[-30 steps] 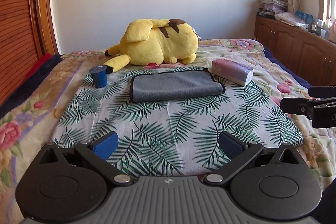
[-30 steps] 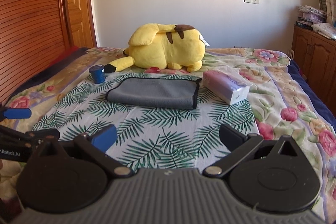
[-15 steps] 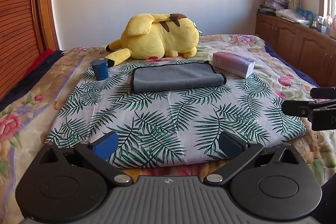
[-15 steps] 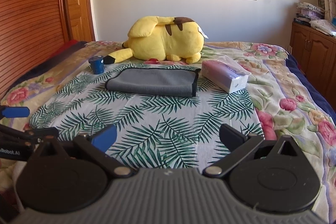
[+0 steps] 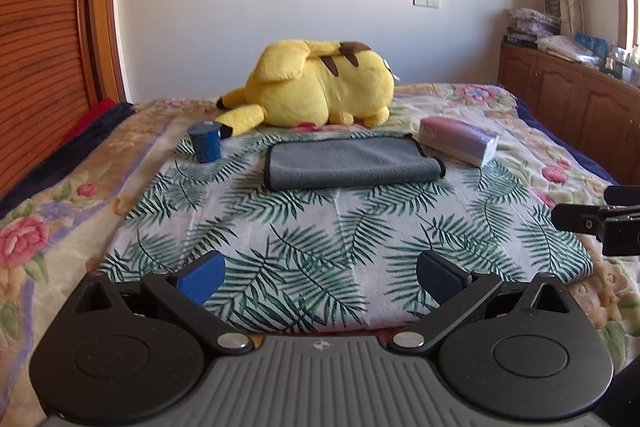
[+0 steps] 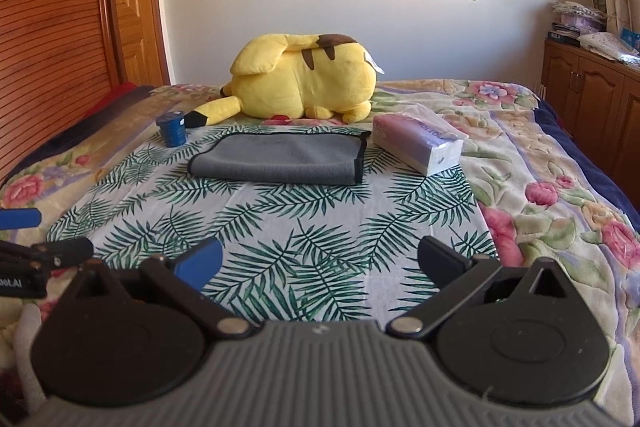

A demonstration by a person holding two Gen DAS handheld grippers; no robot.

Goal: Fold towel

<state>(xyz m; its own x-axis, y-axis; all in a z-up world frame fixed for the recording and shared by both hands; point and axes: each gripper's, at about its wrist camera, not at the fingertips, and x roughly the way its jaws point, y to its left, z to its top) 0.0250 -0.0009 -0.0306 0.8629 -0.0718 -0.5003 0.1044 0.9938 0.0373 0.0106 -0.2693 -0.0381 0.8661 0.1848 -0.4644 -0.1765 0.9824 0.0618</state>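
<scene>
- Fingers of the left gripper sit nearest in its own view, spread wide with nothing between them; the blue pads look ribbed and rubbery, the black linkage hard and matte.
- The right gripper is likewise wide open and holds nothing, hovering over the near edge of the palm-leaf sheet, well apart from the towel.
- That sheet is thin, smooth printed cotton laid flat over a plush floral blanket on the bed.
- Towel lies on the far part of the sheet: grey, napped microfibre with dark piped edging, a flat rectangle with a rounded doubled edge facing the grippers.
- Progress, as I judge it: that rounded edge and stacked thickness suggest one fold is already in. Neither gripper touches the cloth. Whether a further fold is wanted cannot be told; if so, a corner pinch and a carry across remain.
- Just left of the towel stands a small blue cylindrical container; to its right lies a soft plastic-wrapped tissue pack, near but not touching.
- Behind the towel rests a yellow Pikachu plush, fuzzy and rounded.
</scene>
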